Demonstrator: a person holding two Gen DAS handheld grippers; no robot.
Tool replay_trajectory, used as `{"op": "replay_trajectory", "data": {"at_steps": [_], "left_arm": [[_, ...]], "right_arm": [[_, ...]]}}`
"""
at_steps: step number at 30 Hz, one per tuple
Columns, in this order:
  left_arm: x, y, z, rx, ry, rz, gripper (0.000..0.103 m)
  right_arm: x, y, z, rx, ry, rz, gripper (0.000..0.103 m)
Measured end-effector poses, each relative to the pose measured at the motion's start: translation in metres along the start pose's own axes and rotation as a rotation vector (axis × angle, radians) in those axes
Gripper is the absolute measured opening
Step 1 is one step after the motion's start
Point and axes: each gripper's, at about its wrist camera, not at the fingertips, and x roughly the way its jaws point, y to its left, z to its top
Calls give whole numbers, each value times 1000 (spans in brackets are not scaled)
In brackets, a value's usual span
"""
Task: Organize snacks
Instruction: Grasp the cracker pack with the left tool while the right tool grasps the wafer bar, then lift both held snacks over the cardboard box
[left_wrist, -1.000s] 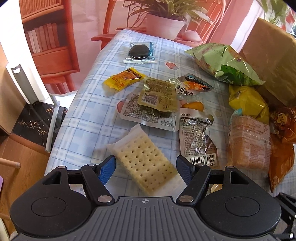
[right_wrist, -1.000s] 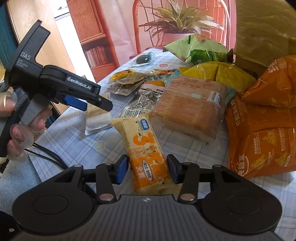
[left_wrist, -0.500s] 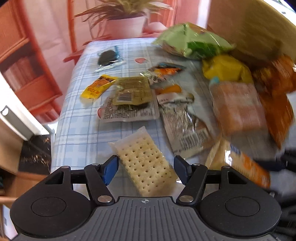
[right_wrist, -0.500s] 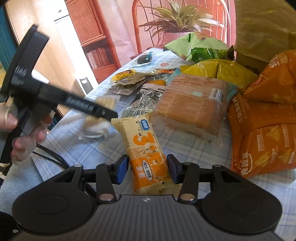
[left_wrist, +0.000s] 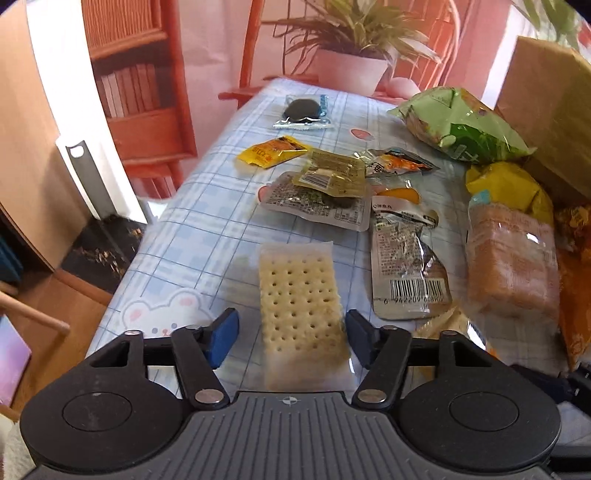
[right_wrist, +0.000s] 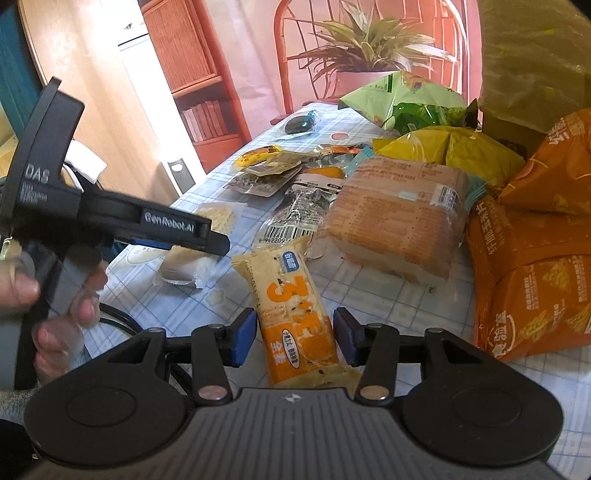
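A wrapped cracker pack (left_wrist: 301, 306) lies on the blue checked tablecloth (left_wrist: 195, 240), between the open jaws of my left gripper (left_wrist: 290, 338); the blue pads stand apart from its sides. It also shows in the right wrist view (right_wrist: 218, 218), partly behind the left gripper (right_wrist: 177, 230). My right gripper (right_wrist: 293, 341) is open around an orange and cream snack bar (right_wrist: 295, 321) lying on the cloth, pads not touching it.
Several small snack packets (left_wrist: 325, 192) lie mid-table. A silver barcode pouch (left_wrist: 406, 266), a brown wrapped loaf (right_wrist: 399, 225), yellow (right_wrist: 450, 151), green (right_wrist: 406, 99) and orange bags (right_wrist: 532, 266) crowd the right. A cardboard box (left_wrist: 546, 110) and potted plant (left_wrist: 351, 70) stand behind. The table edge runs at left.
My left gripper swung right, then back left, and the cracker pack now lies straight between its jaws. The right gripper and its snack bar have stayed put.
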Motion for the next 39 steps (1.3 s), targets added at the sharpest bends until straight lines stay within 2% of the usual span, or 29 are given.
{"op": "replay_trajectory", "data": {"at_steps": [2, 9, 13, 25, 33, 39], "left_arm": [[-4, -3, -5, 40, -19, 12, 49], [-8, 9, -10, 6, -35, -47, 49], [-12, 12, -13, -8, -38, -55, 49], [-49, 17, -3, -21, -132, -77, 49], [-83, 3, 35, 7, -218, -125, 49], [-113, -34, 72, 42, -305, -195, 49]], "right_arm": [[0, 0, 0, 0, -1, 0, 49], [4, -2, -2, 21, -4, 4, 49], [1, -4, -3, 36, -14, 28, 46], [-28, 1, 9, 34, -139, 70, 44], [-64, -16, 37, 73, -258, 53, 44], [-106, -49, 64, 120, -375, -22, 44]]}}
